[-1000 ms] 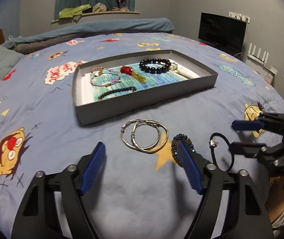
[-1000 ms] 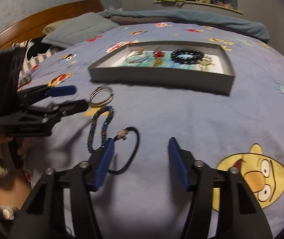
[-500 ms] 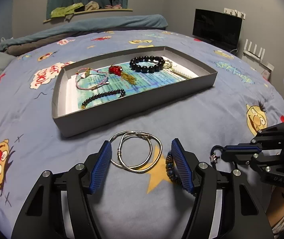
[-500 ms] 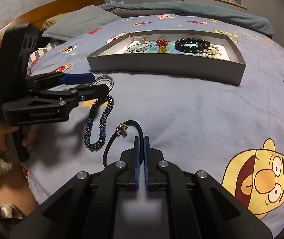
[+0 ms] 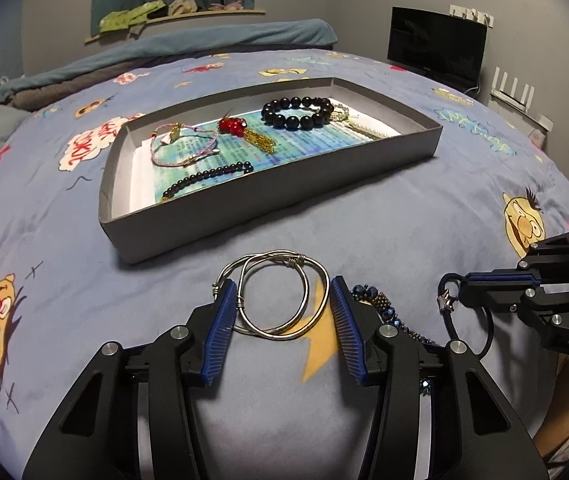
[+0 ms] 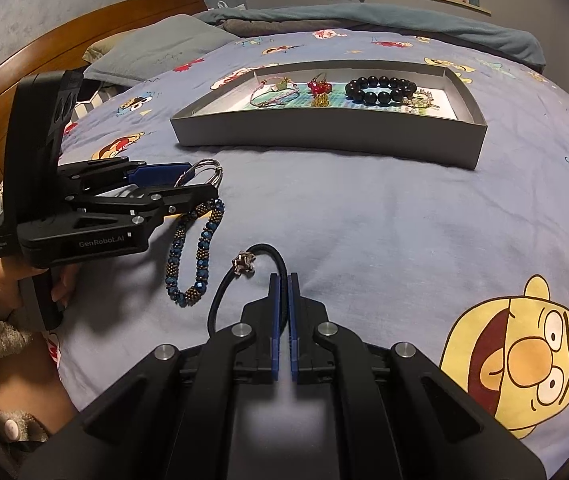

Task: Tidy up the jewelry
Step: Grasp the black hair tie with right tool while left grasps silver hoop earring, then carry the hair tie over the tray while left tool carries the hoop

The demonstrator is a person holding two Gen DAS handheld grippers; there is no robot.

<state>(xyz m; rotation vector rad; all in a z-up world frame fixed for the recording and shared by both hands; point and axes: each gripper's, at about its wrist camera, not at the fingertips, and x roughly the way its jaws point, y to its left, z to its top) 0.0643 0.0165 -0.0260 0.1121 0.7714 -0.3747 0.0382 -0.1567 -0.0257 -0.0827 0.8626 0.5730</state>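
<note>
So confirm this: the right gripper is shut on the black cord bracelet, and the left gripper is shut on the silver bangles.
Not quite. The left gripper is open, its fingers straddling the silver bangles, as the left wrist view shows. The right gripper is indeed shut on the black cord bracelet.

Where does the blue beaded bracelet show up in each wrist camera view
Left wrist view: the blue beaded bracelet lies low and right of centre, mostly hidden behind the left gripper's right finger.
Right wrist view: the bracelet lies left of centre, in full sight, beside the black cord bracelet.
Shared landmark: the grey tray on the bed beyond it.
</note>
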